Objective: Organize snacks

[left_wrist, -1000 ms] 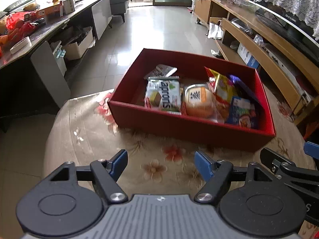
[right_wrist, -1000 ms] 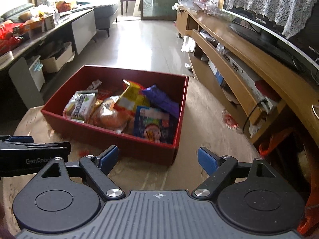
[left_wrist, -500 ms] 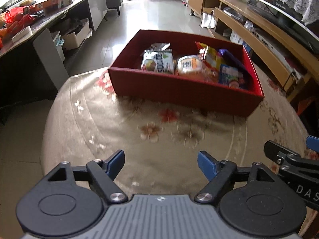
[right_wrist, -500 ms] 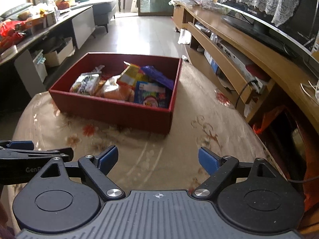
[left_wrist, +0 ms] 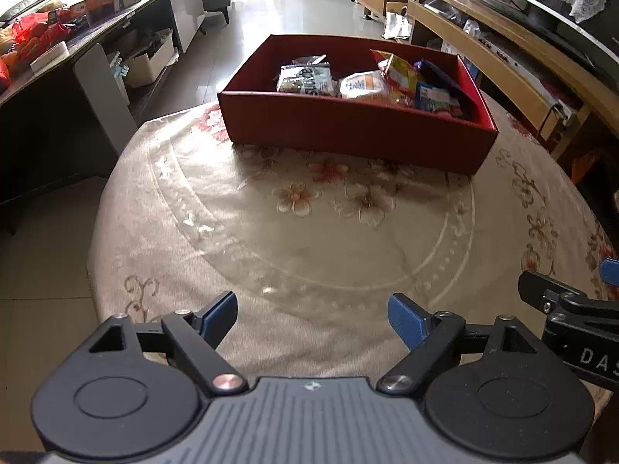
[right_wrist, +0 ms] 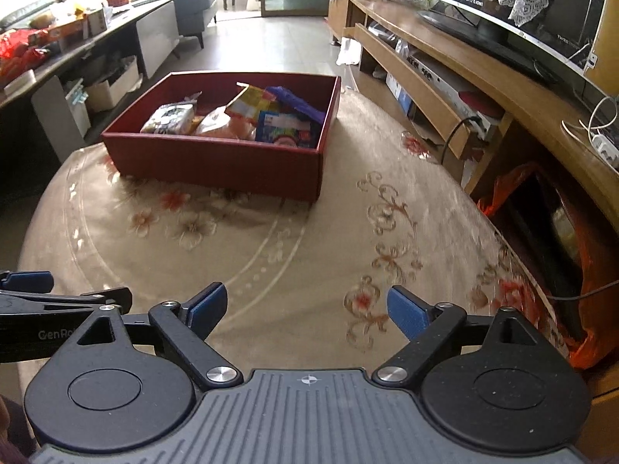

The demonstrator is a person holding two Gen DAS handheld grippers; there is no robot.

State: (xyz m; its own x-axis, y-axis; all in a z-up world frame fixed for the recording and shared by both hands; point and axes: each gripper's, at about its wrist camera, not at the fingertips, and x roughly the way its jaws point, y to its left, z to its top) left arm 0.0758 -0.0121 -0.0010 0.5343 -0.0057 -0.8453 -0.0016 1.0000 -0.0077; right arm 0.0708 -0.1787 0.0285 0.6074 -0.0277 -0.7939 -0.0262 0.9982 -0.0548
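Hovering: left gripper (left_wrist: 311, 315), right gripper (right_wrist: 305, 309), jaws spread, empty.

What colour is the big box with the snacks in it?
Dark red all over. The box shows best in the left wrist view.

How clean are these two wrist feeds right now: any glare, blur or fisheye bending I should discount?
Left wrist view: the red box is fairly sharp and casts a shadow toward the camera on the floral tablecloth; daylight glares off the floor tiles; room edges bow. Right wrist view: the tablecloth's right side is smeared, windows blow out at top left, and the TV stand curves strongly.
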